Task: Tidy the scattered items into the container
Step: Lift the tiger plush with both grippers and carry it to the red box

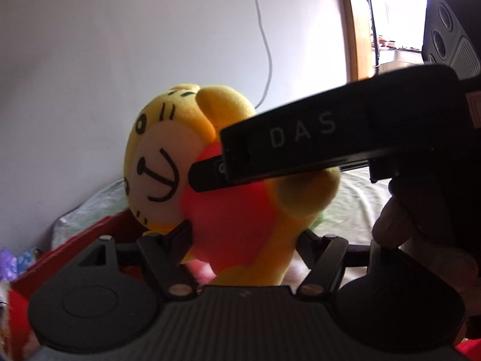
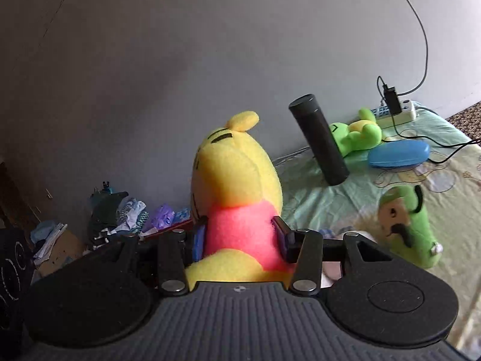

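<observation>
Plush (image 2: 237, 180): a yellow toy in a pink shirt, held aloft above the bed (image 2: 360, 198), gripped from two sides.
Right tongs (image 2: 240, 237): closed on the pink shirt, pads pressed into both flanks.
Left tongs (image 1: 243, 240): clamped on the plush's lower body.
Red box (image 1: 90, 234): seen below, left of the plush.
Bed: a black cylinder (image 2: 318, 144), blue case (image 2: 398, 153) and two green toys (image 2: 357, 134) (image 2: 409, 225) are scattered on the sheet.
</observation>
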`<state>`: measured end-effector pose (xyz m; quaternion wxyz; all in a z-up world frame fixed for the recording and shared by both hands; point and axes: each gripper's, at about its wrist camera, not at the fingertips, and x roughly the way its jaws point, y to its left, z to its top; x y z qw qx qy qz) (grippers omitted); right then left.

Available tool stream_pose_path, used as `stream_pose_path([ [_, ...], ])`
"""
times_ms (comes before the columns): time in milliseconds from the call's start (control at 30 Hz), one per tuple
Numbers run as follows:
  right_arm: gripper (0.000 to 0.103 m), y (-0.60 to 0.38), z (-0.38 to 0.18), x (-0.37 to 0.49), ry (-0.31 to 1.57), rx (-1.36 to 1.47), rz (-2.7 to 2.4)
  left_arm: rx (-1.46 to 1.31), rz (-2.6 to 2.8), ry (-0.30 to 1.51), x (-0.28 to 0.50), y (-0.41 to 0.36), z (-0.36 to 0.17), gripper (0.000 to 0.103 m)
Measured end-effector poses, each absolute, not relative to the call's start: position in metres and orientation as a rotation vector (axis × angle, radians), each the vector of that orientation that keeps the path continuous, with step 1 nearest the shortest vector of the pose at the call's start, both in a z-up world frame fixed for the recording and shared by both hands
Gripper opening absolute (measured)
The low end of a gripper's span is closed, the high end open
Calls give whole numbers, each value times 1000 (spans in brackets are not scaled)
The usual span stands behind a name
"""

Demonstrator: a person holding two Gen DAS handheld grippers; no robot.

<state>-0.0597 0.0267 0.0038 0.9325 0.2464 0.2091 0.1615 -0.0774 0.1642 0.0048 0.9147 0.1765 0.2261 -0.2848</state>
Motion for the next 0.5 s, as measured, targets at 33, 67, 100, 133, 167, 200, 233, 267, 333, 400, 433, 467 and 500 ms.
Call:
stream_pose_path([
  [33,47,36,4,-57,428,510,333,368,-579,463,-76,174,5,71],
  [67,47,45,5,-53,428,514,335,371,-572,461,-74,184,5,72],
  [100,47,53,5,-50,428,517,336,374,-568,462,-71,193,5,72],
  [133,47,62,5,-47,427,516,333,375,-567,467,-68,201,4,72],
  [167,47,70,5,-44,427,514,325,372,-569,473,-65,208,3,72],
  [200,47,78,4,-43,426,510,315,366,-571,482,-61,215,1,72],
  [233,47,85,2,-42,425,500,303,361,-571,495,-56,220,-3,73],
  [267,47,92,1,-40,427,484,288,359,-571,510,-52,224,-7,74],
  [333,47,104,-3,-33,438,461,259,352,-575,529,-45,232,-14,73],
  [400,47,110,-8,-26,450,455,237,331,-580,551,-38,240,-19,73],
  [433,47,113,-10,-22,455,448,222,318,-586,562,-35,245,-22,73],
  [467,47,116,-11,-19,459,435,204,306,-593,574,-31,249,-24,73],
  [500,47,120,-12,-17,467,414,184,296,-598,586,-27,252,-27,73],
])
